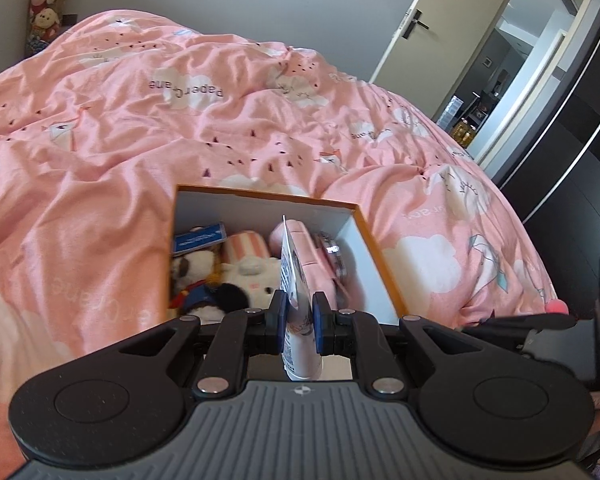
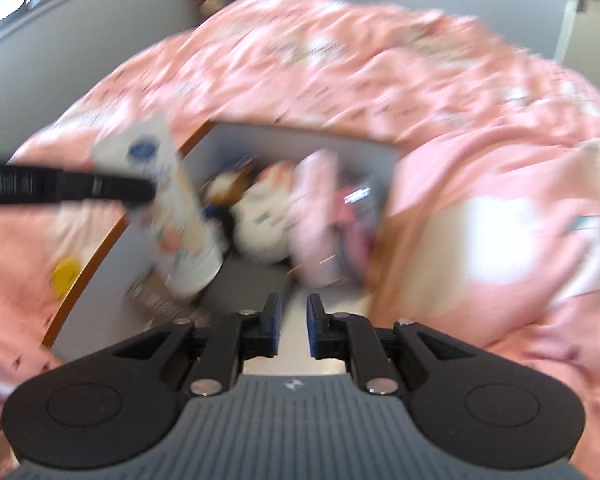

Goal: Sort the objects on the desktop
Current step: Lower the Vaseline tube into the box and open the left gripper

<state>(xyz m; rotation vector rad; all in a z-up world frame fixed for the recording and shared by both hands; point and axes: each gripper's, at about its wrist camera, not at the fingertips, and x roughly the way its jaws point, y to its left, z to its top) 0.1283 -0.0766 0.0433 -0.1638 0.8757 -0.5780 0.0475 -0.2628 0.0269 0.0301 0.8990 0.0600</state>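
Currently the left gripper [image 1: 299, 312] is clamped on a white tube [image 1: 296, 300], cap end toward the camera, crimped end pointing out over the open box [image 1: 380, 252] on the pink quilt [image 1: 140, 120]. The pads pinch the tube across its flat body, near mid-length. Right gripper [image 2: 291, 322] holds nothing; its jaws stand nearly closed with only a narrow gap, hovering at the near edge of the same box. The right wrist view is heavily blurred.

Box contents: plush toys [image 1: 220, 276], a blue packet [image 1: 199, 240], a pink pouch [image 1: 320, 264], something metallic I cannot identify.

Risks, as judged:
- Tube is soft and smooth; a pinch on the flat body may let it swivel or slide out before it is over the box.
- Box is already crowded. A tube let go on top of the plush may roll or tip over the rim onto the quilt.
- Both grippers crowd one opening; the right could knock the tube or the left fingers.
- Box sits on soft bedding, so a push on its wall could tilt it.
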